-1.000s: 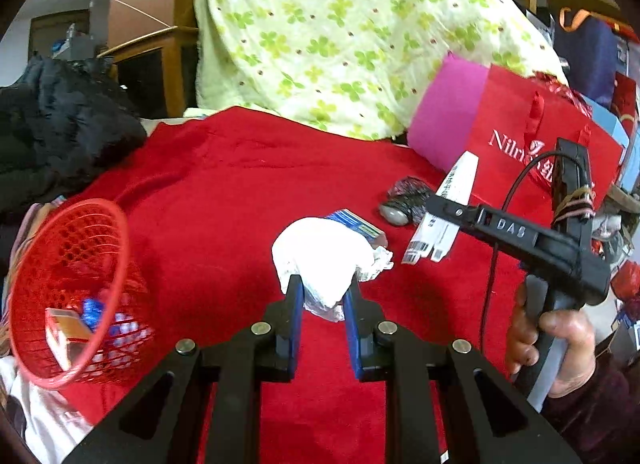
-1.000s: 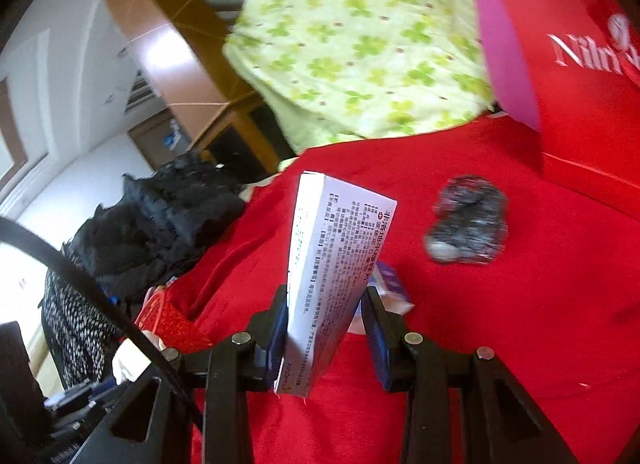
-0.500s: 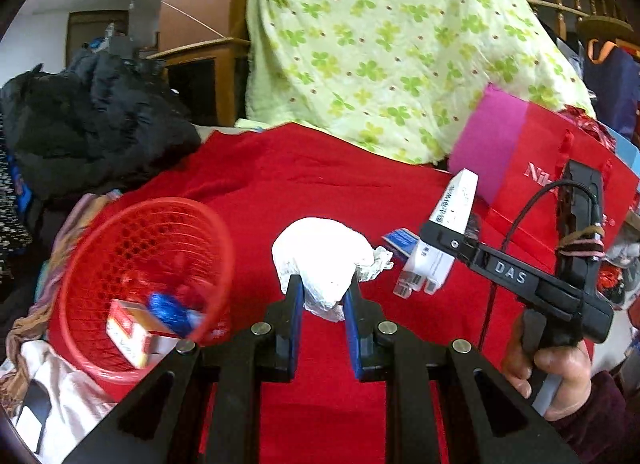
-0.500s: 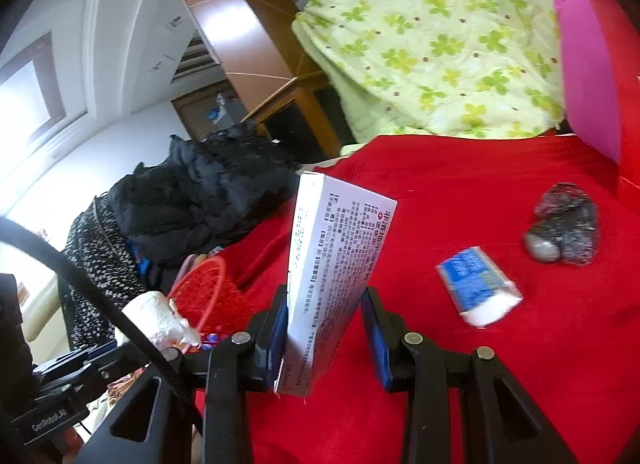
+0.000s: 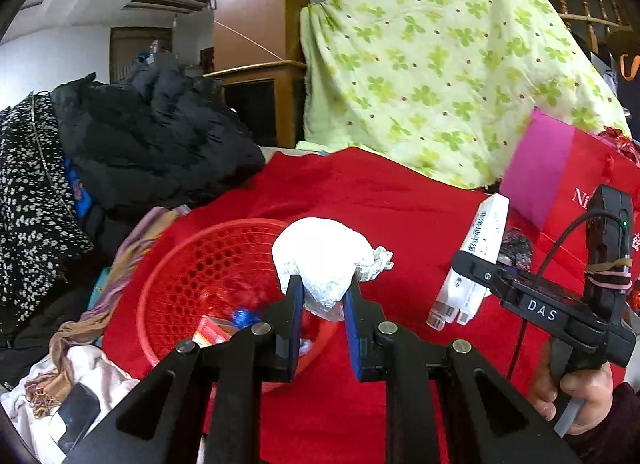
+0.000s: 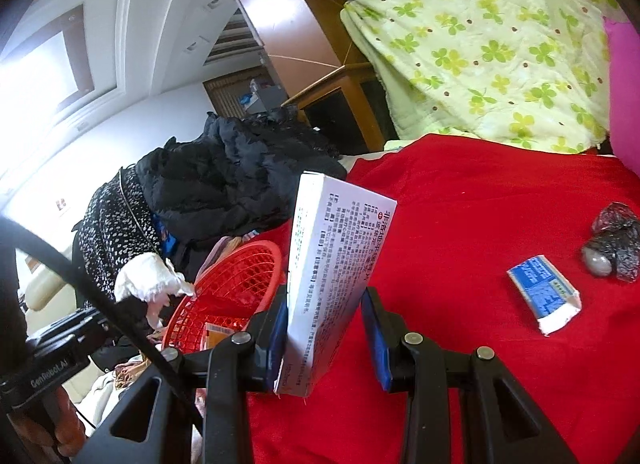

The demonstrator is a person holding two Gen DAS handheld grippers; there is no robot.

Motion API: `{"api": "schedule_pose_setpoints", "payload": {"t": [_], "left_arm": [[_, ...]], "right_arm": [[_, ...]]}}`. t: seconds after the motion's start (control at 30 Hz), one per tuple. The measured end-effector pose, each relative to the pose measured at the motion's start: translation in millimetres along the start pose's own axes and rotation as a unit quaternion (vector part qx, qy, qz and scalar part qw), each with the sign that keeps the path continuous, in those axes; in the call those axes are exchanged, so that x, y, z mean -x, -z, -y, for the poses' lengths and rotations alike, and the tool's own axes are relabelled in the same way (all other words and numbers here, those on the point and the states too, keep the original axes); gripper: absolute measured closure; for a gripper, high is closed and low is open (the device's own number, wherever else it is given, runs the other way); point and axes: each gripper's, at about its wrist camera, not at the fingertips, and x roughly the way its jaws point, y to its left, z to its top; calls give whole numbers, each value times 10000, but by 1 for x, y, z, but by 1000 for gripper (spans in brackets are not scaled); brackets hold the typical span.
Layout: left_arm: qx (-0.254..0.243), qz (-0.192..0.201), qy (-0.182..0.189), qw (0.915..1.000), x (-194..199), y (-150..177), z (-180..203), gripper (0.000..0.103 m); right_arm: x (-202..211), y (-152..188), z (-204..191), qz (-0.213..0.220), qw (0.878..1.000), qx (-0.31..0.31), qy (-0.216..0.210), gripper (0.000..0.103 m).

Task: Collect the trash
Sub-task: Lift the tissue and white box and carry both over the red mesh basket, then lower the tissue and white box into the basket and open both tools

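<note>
Left gripper [image 5: 323, 300]: closed on crumpled white tissue [image 5: 322, 260], held above right rim of red mesh basket [image 5: 188, 276]. Right gripper [image 6: 326, 318]: clamped on upright white printed box [image 6: 334, 276], beside basket's right side. Blue wrapper [image 6: 544, 294] and dark foil wad [image 6: 616, 248]: on red cloth [image 6: 480, 200] toward right edge.
</note>
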Motion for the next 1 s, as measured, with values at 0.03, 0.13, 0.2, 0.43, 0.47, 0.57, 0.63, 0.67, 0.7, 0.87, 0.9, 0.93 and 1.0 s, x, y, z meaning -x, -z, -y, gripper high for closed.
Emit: {"api": "schedule_pose_setpoints", "payload": {"t": [0.03, 0.13, 0.2, 0.43, 0.47, 0.57, 0.63, 0.67, 0.7, 0.87, 0.9, 0.93, 1.0], "left_arm": [[17, 19, -34, 10000, 1, 0, -4, 82], [30, 54, -114, 9999, 3, 0, -11, 82], [40, 68, -170, 9998, 4, 1, -16, 82], [48, 118, -412, 9991, 6, 1, -31, 82], [46, 130, -454, 9989, 6, 1, -34, 82], [66, 153, -580, 9982, 5, 2, -42, 82], [66, 164, -662, 9977, 3, 2, -47, 82], [69, 173, -698, 9974, 2, 2, -49, 82], [74, 176, -722, 9972, 1, 2, -51, 82], [107, 182, -837, 9963, -5, 3, -61, 82], [115, 178, -859, 9961, -6, 3, -63, 82], [118, 170, -880, 9959, -8, 3, -65, 82], [128, 170, -914, 9956, -10, 3, -68, 82]], "right_arm": [[-1, 0, -2, -5, 10000, 17, -7, 65], [-4, 1, -7, -25, 10000, 44, -44, 65], [-7, 2, -12, -36, 9999, 77, -59, 65], [-13, 2, -23, -3, 9996, 138, -227, 65], [-13, 2, -25, 3, 9996, 146, -243, 65], [-15, 2, -28, 18, 9994, 170, -299, 65], [-15, 2, -32, 33, 9992, 218, -321, 65], [-14, 1, -34, 53, 9991, 264, -336, 65], [-14, 0, -36, 74, 9989, 306, -358, 65], [-12, -7, -49, 207, 9977, 553, -336, 65], [-13, -10, -52, 241, 9973, 604, -342, 65], [-13, -13, -55, 271, 9970, 633, -362, 65], [-16, -19, -61, 324, 9964, 664, -425, 65]]}}
